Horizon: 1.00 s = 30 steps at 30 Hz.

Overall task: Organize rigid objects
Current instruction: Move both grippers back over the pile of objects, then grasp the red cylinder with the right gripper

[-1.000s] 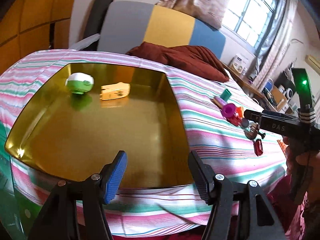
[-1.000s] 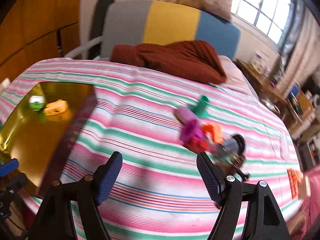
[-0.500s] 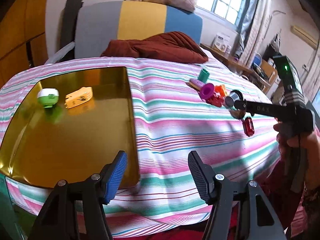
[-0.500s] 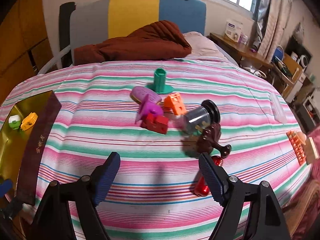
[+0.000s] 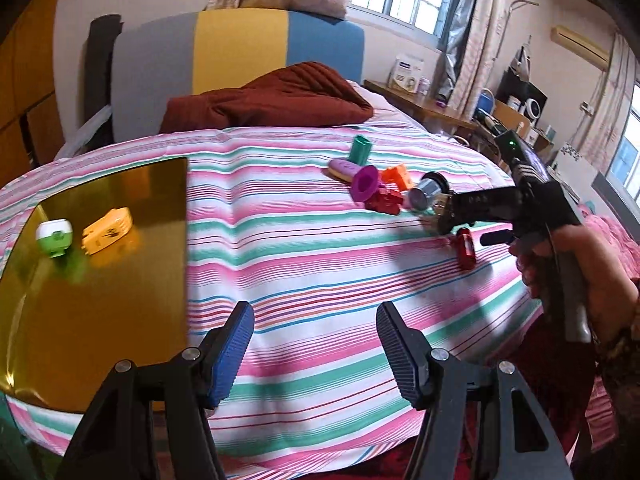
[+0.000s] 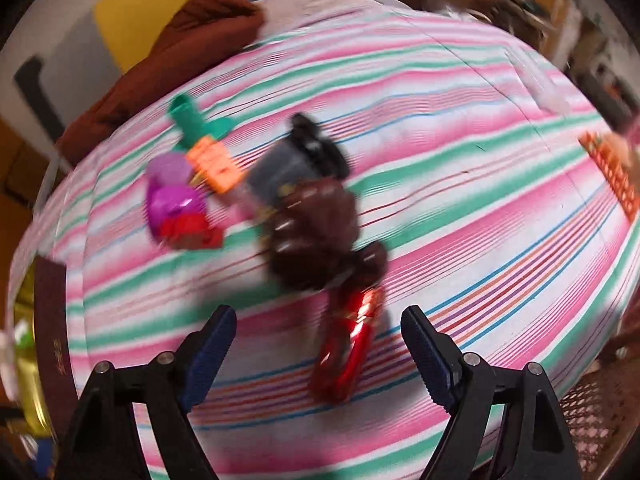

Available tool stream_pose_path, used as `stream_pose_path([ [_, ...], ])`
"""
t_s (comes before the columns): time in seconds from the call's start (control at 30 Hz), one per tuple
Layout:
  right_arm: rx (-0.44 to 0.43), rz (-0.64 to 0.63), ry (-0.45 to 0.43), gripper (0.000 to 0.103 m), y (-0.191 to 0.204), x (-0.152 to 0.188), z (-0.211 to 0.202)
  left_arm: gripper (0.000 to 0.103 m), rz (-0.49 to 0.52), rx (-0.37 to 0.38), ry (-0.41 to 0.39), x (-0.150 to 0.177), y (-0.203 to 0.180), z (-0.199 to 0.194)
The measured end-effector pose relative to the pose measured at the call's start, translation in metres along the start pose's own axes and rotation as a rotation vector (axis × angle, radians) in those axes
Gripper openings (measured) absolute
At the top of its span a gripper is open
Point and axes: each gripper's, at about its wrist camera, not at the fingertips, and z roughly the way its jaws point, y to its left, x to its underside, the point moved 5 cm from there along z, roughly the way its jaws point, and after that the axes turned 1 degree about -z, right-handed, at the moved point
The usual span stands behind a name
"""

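My right tongs [image 6: 318, 354] wide, empty; red clip [image 6: 346, 346] between tips, long axis 12-to-6. Left tongs [image 5: 314, 344] wide, empty, farther off.

Black gripper frames, silver screws, ribbed blue fingers [image 5: 234, 350]; green indicator light.

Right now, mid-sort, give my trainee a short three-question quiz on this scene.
1. True or false: the gold tray holds two items.
2. Which item lies nearest the right tongs? A) red carabiner B) green cylinder C) orange block
3. Fill in: both the left tongs and the right tongs are ____.

Key: 1 true: a green-and-white ball and a yellow toy. 2 A. 3 open, nothing between them.
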Motion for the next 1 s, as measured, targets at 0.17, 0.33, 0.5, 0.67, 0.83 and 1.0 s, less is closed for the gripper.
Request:
stream_pose_path([
  [0.17,-0.022,0.038,0.065,0.066,-0.006,0.003,0.016,0.064,0.039,0.005,0.013,-0.007,-0.015,0.011],
  [0.33,-0.007,-0.067,0.029,0.036,0.015,0.008,0.016,0.064,0.048,0.018,0.028,-0.018,-0.024,0.027],
  [0.5,-0.101,-0.065,0.020,0.027,0.019,0.006,0.015,0.064,0.054,0.026,0.053,-0.033,-0.034,0.052],
  [0.67,-0.195,-0.035,0.010,0.027,0.020,0.004,0.011,0.064,0.033,0.079,0.103,-0.054,-0.053,0.092],
  [0.83,-0.202,0.054,-0.031,0.027,0.005,-0.004,0.005,0.064,-0.079,0.110,0.155,-0.075,-0.065,0.138],
  [1.0,-0.187,0.059,-0.026,0.026,0.006,-0.011,0.013,0.065,-0.218,0.154,0.229,-0.092,-0.071,0.183],
])
